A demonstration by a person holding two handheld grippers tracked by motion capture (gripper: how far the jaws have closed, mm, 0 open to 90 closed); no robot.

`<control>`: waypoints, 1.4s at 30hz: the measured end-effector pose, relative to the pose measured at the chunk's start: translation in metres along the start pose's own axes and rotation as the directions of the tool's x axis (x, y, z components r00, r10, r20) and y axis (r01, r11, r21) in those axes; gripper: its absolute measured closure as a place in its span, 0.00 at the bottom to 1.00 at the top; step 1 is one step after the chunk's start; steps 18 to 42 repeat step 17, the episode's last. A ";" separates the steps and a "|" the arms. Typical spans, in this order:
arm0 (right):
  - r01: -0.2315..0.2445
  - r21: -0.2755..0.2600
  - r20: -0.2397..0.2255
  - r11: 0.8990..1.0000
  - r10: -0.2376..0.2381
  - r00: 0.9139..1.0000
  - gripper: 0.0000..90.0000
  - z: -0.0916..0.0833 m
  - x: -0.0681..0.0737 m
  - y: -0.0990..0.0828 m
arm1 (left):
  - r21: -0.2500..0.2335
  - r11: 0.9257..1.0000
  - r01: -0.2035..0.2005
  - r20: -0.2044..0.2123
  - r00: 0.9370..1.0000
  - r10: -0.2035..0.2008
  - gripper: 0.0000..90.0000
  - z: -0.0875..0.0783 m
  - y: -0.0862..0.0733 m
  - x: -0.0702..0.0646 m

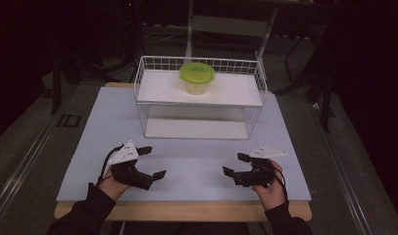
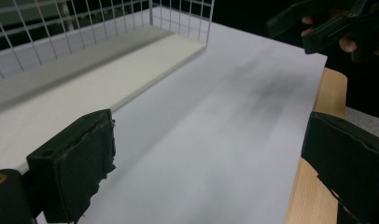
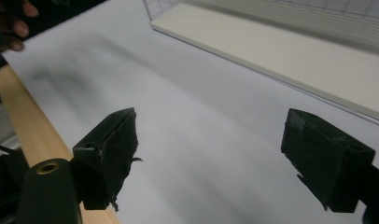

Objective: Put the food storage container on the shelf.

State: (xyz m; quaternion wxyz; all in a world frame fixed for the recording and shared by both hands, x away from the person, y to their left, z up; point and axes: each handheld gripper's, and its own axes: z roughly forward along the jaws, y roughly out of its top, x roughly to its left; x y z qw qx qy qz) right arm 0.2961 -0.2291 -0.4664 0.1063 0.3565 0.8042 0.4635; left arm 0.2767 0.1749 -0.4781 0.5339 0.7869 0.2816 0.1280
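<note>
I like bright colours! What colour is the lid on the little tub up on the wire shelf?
The lid is bright yellow-green, seen best in the high view.
</note>
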 end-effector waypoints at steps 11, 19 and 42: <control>-0.001 0.016 0.038 1.000 0.000 0.999 0.20 -0.008 -0.006 -0.016 | 0.074 0.997 0.021 -0.020 1.000 -0.019 0.04 0.002 -0.017 0.006; 0.004 0.028 0.038 1.000 -0.005 0.999 0.20 -0.004 -0.006 -0.017 | 0.096 0.995 0.015 -0.027 1.000 -0.013 0.04 0.003 -0.019 0.006; 0.004 0.028 0.038 1.000 -0.005 0.999 0.20 -0.004 -0.006 -0.017 | 0.096 0.995 0.015 -0.027 1.000 -0.013 0.04 0.003 -0.019 0.006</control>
